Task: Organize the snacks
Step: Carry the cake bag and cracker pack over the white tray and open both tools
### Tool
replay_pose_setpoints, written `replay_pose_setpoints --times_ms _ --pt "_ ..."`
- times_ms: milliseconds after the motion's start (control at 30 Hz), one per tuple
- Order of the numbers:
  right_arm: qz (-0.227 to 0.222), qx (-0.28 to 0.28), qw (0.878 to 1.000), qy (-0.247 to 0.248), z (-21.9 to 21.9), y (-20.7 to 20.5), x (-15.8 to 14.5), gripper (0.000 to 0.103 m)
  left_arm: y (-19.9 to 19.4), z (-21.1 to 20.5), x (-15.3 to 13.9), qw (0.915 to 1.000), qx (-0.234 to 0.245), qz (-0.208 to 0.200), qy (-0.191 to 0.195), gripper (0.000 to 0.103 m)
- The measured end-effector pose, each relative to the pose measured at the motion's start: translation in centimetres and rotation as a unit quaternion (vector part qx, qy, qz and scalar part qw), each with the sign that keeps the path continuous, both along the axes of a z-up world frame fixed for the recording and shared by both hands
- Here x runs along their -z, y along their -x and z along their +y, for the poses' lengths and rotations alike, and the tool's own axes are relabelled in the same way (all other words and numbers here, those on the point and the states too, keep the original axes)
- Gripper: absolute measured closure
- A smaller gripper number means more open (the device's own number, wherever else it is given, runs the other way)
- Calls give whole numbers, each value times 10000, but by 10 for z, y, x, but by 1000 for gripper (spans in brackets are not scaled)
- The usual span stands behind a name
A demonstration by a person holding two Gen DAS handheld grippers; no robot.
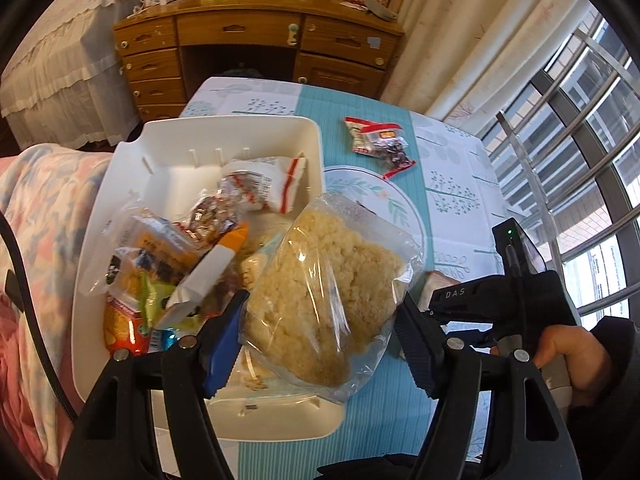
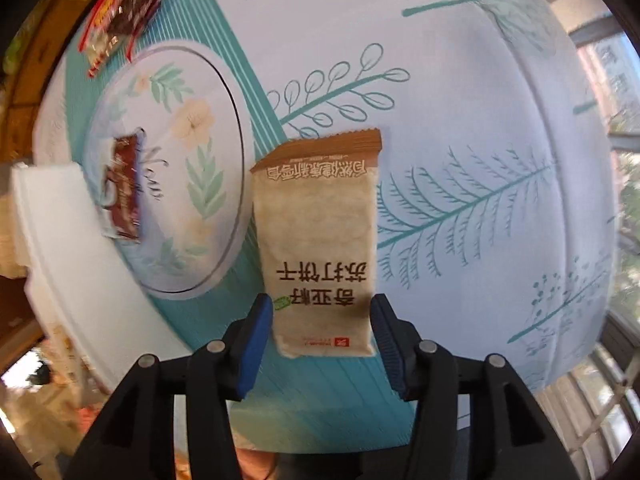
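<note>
The white bin [image 1: 168, 136] is filling up; the left gripper [image 1: 320, 320] is clamping a clear bag of crumbly snack [image 1: 324, 280] above it, while the right gripper [image 2: 320, 320], jaws parted, is straddling a cracker packet [image 2: 320, 240], and a red packet [image 1: 378, 140] is waiting.

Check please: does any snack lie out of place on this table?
Yes. A red-edged clear snack packet lies alone on the teal tablecloth, apart from the full white plastic bin. A dark brown packet lies on the floral plate.
</note>
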State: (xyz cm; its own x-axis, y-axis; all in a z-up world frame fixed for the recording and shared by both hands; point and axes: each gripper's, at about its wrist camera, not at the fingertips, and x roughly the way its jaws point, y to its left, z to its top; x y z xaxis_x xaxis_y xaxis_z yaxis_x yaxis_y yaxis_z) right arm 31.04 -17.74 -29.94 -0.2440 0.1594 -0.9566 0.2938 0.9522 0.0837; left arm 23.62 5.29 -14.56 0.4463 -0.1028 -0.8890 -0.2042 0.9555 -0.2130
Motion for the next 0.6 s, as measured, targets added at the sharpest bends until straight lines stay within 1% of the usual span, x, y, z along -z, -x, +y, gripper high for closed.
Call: replay_pose_setpoints --times_ms 167,267,400,600 --pt "-30 -90 9996 265 16 -5 3 48 2 17 5 9998 -183 94 17 34" --pt "0 -44 9993 378 22 -10 5 46 4 26 4 9997 -241 77 2 34" --pt "0 -30 9985 552 37 -18 15 44 7 38 4 9996 -287 55 8 34" --pt "-181 -60 9973 704 49 -15 17 49 12 54 5 9996 -258 102 43 34"
